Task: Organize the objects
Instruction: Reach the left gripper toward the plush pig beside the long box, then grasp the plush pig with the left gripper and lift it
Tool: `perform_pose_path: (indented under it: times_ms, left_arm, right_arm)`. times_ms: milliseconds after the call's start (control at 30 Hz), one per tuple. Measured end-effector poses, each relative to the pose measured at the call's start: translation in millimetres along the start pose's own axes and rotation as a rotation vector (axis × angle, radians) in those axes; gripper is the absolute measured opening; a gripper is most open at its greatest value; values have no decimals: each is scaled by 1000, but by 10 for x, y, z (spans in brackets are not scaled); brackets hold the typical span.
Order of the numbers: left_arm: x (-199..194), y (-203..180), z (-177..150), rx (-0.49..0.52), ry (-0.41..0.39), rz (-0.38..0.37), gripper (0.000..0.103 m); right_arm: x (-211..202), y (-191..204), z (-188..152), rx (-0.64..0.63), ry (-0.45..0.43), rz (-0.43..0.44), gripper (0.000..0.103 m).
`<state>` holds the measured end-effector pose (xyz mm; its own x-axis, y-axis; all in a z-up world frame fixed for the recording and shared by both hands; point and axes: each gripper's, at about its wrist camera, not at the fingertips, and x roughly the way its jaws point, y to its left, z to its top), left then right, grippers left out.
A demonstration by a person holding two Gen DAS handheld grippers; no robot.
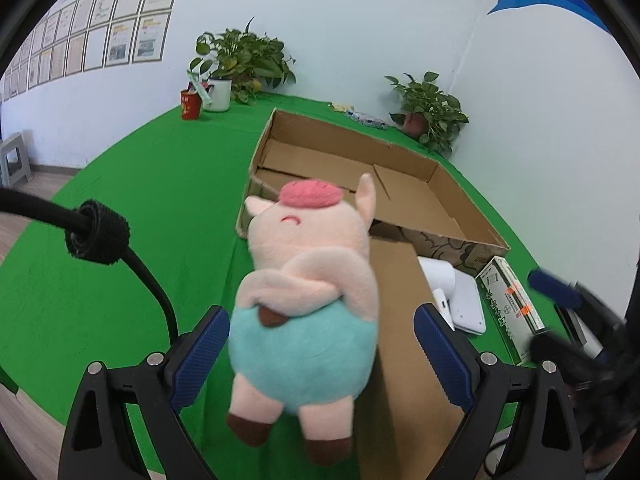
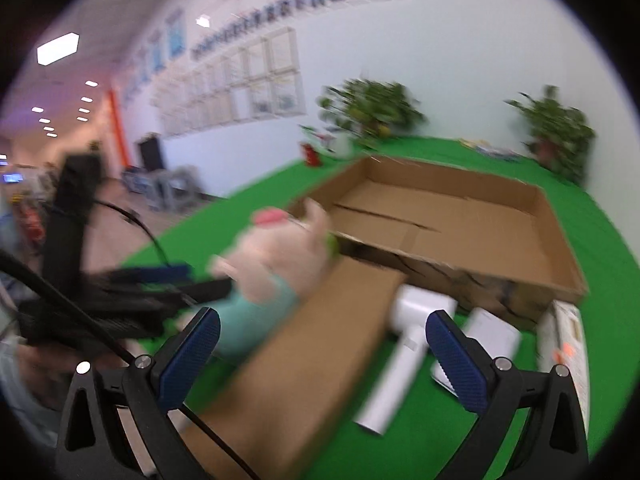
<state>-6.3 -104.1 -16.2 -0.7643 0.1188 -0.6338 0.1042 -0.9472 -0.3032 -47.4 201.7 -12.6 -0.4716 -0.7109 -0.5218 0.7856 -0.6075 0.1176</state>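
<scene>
A plush pig (image 1: 308, 304) with a pink cap and teal trousers lies on its back, partly on the green table (image 1: 160, 208) and partly against a cardboard flap (image 1: 404, 320). My left gripper (image 1: 322, 356) is open, with its blue fingers on either side of the pig's teal body. The open cardboard box (image 1: 420, 196) stands just beyond the pig's head. In the blurred right wrist view, my right gripper (image 2: 324, 360) hangs open over the flap (image 2: 304, 368), holding nothing. The pig (image 2: 280, 256) and the left gripper (image 2: 188, 280) are to its left.
Right of the flap lie a white hair dryer (image 2: 400, 344), a flat white device (image 2: 492, 332) and a long medicine carton (image 1: 512, 304). Two potted plants (image 1: 244, 60) (image 1: 430, 108), a red cup (image 1: 191, 105) and small packets (image 1: 366, 118) line the far edge. A cable (image 1: 152, 280) hangs at left.
</scene>
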Motion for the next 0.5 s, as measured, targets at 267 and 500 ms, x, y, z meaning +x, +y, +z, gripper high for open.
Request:
perform_pose_path:
  times_ms: [267,500]
  left_arm:
    - [260,149,-189,0,72,-42,92]
    - [406,161,-264,29,93,-41,91]
  right_arm:
    - [357,89,225,-36,69,98,102]
    - [741,34,346,12,190,141,102]
